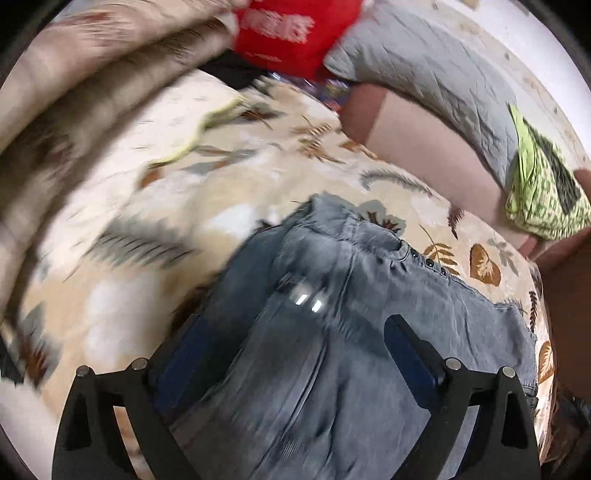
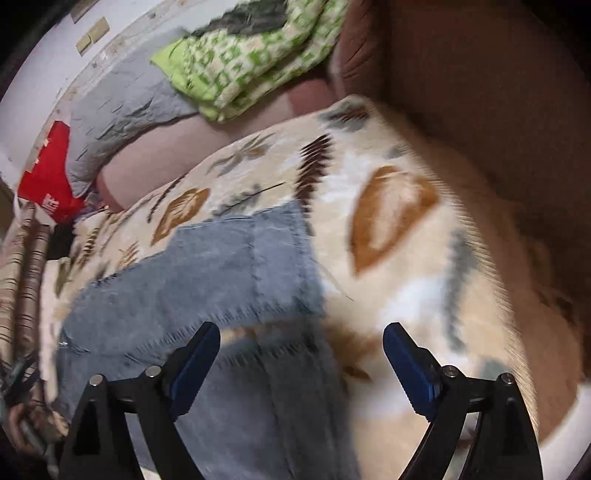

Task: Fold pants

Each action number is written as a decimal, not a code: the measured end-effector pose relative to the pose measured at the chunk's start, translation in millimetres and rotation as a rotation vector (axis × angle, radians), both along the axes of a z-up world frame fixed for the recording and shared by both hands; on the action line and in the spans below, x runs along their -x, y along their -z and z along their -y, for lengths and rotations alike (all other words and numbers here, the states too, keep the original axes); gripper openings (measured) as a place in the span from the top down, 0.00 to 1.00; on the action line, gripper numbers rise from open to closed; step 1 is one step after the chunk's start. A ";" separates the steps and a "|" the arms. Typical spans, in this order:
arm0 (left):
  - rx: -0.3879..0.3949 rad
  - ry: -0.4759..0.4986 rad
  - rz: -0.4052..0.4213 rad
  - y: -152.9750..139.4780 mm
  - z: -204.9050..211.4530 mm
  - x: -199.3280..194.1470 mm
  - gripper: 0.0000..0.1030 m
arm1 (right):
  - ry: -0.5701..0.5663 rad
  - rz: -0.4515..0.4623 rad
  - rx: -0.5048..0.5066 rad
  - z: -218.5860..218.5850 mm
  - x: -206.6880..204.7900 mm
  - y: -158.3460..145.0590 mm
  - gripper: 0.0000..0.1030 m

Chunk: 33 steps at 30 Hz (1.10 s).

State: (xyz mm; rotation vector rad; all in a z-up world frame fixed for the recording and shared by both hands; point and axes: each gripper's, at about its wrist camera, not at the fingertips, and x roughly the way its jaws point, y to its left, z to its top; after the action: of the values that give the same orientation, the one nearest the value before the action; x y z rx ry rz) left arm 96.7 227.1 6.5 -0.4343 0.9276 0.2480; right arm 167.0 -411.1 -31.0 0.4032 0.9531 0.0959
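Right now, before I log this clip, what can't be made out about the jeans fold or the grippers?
- Jeans, left wrist view: lower part cut off by the bottom edge and hidden behind the open left gripper; motion blur smears the folds.
- Jeans, right wrist view: blur hides the edges near the open right gripper.
- Red bag: white lettering blurred, unreadable.

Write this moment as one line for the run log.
jeans: on bedspread, unheld | left hand-held gripper: open | right hand-held gripper: open

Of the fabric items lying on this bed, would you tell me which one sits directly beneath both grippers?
The grey-blue jeans; the green patterned cloth and grey quilted pillow lie far behind.
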 end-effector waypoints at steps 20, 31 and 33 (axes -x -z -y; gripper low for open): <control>0.024 0.088 -0.123 35.5 -0.1 -71.5 0.28 | -0.037 -0.223 0.276 -33.2 -64.6 64.4 0.72; 0.136 0.121 -0.097 38.8 -22.1 -166.9 0.19 | -0.028 -0.147 -0.095 -11.9 -138.2 42.7 0.26; 0.142 0.109 -0.131 52.8 -23.3 -182.4 0.19 | -0.038 -0.153 -0.127 -12.1 -152.3 46.0 0.26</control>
State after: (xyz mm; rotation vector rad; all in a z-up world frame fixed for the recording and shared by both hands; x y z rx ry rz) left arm 279.1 250.4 -46.3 -0.5012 1.0981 0.1123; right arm 319.3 -399.0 -77.0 0.5152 1.1088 0.1632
